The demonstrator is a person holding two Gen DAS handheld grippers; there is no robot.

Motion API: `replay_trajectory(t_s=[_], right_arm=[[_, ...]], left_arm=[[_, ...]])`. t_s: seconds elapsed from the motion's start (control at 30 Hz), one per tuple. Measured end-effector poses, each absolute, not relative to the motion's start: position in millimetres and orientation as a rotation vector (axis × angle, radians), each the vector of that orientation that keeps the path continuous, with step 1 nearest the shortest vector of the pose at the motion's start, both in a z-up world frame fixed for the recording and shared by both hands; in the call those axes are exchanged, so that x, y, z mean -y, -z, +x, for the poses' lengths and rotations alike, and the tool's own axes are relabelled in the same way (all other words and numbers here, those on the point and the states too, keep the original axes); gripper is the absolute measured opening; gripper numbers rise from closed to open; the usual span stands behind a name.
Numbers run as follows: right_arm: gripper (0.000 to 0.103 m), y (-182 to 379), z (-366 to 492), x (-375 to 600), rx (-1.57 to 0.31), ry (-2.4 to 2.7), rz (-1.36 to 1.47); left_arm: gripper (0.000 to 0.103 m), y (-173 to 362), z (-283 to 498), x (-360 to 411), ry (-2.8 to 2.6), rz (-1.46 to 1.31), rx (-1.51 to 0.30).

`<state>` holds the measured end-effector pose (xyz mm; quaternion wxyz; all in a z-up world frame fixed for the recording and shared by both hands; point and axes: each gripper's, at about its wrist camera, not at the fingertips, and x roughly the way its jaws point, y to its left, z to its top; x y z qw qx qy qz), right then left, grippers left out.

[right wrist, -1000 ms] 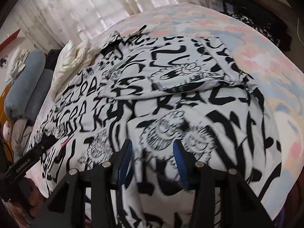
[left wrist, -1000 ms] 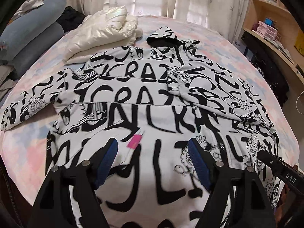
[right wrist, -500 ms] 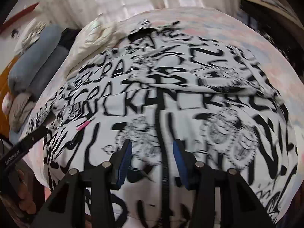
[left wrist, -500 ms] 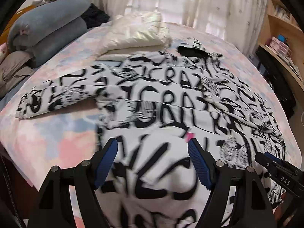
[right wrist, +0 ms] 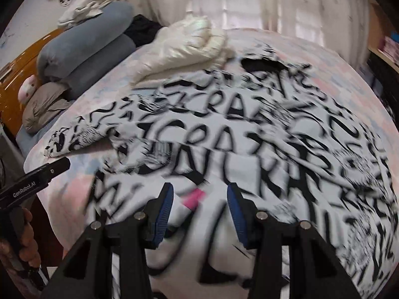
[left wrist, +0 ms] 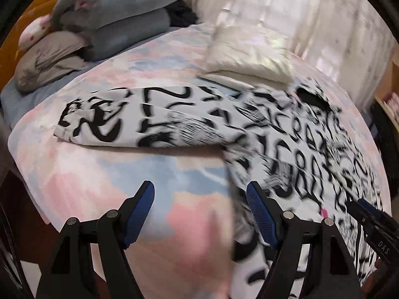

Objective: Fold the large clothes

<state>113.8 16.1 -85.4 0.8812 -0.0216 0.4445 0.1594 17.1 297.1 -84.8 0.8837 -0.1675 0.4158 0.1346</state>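
A large white hoodie with black lettering [right wrist: 249,149] lies spread on the bed, hood at the far end; it also fills the right of the left wrist view [left wrist: 299,154]. Its left sleeve [left wrist: 139,122] stretches out flat to the left, also seen in the right wrist view [right wrist: 74,137]. A pink tag [right wrist: 194,198] lies on the hem. My left gripper [left wrist: 199,209] is open and empty over bare bedspread, just left of the hoodie's body. My right gripper [right wrist: 198,211] is open and empty above the hem, around the pink tag.
A folded cream puffer jacket [left wrist: 251,52] lies beyond the hoodie. Blue-grey bolsters and pillows [left wrist: 119,25] are stacked at the far left. The pink and blue bedspread [left wrist: 124,174] drops off at the near left edge. Shelves stand at the right [right wrist: 389,49].
Both grippers have swung to the left. The left one has moved off the hoodie's hem to over bare bedspread near the sleeve. The right one has moved from the right side to the pink tag.
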Motion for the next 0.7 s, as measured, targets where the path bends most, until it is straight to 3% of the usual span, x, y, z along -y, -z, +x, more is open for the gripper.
replay_trajectory(t_s=[0.63, 0.7], right_arm=[[0.044, 112, 196, -204, -0.849, -0.553, -0.157], [0.039, 119, 204, -219, -0.860, -0.576, -0.161]], left_arm=[[0.075, 176, 45, -479, -0.369, -0.809, -0.773], [0.075, 180, 49, -487, -0.373, -0.828, -0.757]])
